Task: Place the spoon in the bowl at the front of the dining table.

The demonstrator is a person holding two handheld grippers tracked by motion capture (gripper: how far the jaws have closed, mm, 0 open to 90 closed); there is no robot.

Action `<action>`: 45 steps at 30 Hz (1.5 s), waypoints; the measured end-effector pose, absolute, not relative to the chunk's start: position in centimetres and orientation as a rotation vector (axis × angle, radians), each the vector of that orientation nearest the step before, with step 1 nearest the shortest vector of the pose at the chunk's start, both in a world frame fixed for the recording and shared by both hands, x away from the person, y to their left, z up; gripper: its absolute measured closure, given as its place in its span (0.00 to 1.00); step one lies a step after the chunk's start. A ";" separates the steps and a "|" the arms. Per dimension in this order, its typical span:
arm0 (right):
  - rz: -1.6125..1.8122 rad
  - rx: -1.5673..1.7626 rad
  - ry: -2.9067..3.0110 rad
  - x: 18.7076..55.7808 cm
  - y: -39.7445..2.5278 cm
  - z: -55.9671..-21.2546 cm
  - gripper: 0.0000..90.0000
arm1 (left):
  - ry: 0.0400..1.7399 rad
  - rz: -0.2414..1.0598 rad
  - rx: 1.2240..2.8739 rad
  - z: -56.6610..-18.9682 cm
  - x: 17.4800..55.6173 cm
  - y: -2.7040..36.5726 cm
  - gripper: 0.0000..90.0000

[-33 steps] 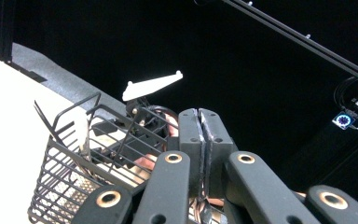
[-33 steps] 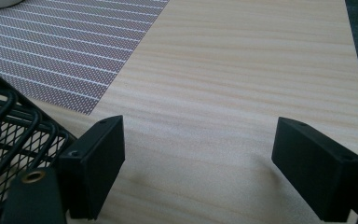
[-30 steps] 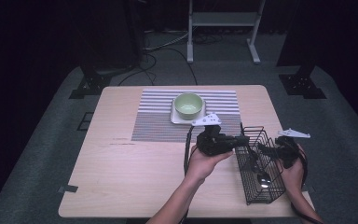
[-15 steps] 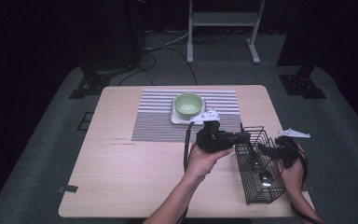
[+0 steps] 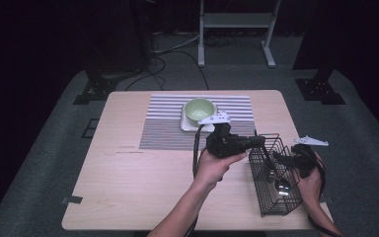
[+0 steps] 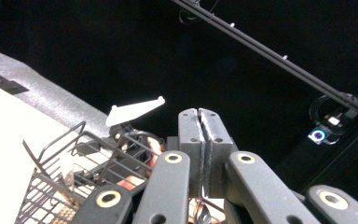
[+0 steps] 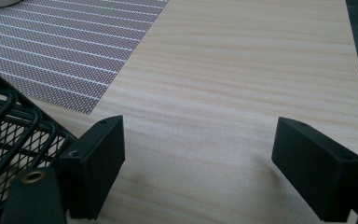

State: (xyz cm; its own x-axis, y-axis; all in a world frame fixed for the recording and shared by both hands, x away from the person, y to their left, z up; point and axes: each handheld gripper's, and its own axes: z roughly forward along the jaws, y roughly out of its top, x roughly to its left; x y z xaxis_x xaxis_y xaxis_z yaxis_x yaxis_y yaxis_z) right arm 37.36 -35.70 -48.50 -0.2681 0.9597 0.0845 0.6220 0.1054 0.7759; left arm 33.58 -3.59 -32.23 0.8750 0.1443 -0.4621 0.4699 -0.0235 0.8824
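Bowl (image 5: 200,109) on mat (image 5: 168,123), spoon (image 5: 281,185) seemingly in basket (image 5: 271,207)

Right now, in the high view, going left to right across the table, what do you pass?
Striped placemat → green bowl → left gripper → wire basket → right gripper.

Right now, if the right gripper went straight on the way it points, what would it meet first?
Probably the bare wooden table: the open right gripper looks down across it, with the wire basket beside its left finger. Depth is unclear, so treat that as a guess.
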 end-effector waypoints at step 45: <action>1.002 1.540 1.944 37.4 -35.7 -48.5 0.18 | 0.544 -0.256 1.520 -31.4 33.6 2.5 0.99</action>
State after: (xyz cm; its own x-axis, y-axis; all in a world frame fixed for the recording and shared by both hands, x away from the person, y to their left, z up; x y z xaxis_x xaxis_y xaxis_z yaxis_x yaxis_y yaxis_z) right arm 37.38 -35.66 -48.51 -0.2651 0.9608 0.0811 0.6235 0.1067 0.7745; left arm 33.60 2.49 -31.42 0.8560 0.1728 -0.4873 0.4857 0.0545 0.8724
